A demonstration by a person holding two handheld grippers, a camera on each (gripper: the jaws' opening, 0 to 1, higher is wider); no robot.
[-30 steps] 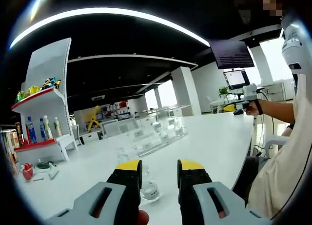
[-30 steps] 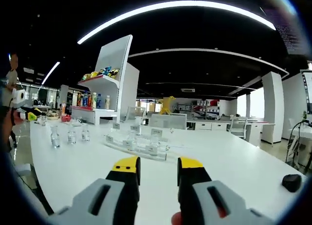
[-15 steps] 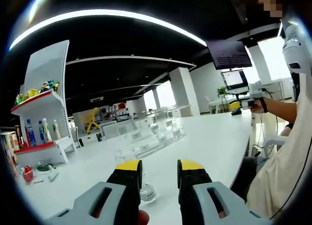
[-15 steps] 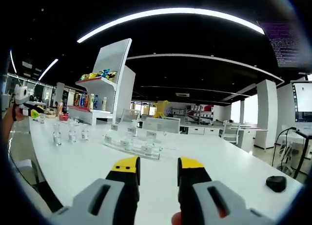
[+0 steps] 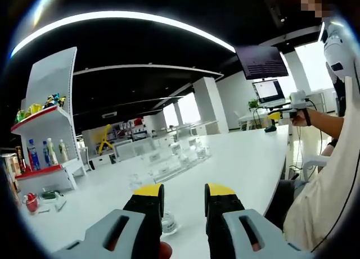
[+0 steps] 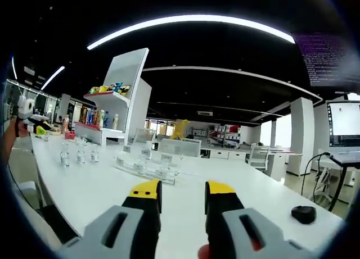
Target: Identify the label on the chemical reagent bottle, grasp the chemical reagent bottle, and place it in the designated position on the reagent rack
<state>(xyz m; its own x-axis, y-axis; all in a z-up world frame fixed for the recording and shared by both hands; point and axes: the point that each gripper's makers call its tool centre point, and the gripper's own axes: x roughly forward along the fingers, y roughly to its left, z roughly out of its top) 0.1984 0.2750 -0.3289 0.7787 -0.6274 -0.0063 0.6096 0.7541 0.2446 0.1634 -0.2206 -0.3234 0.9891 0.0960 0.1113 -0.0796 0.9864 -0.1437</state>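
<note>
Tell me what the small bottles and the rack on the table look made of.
The bottles look like clear glass or clear plastic: the table shows through them. The rack looks like clear acrylic with white label cards. The table is smooth, matte white.

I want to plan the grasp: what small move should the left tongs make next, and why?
Probably ease the left tongs forward and down toward the small clear bottle on the white table. The jaws stand open and empty, and the bottle sits just ahead, partly behind the left jaw.

white table (image 6: 101,186) | snack shelf (image 5: 42,130) | black mouse (image 6: 304,214) | monitor (image 5: 269,90)
</note>
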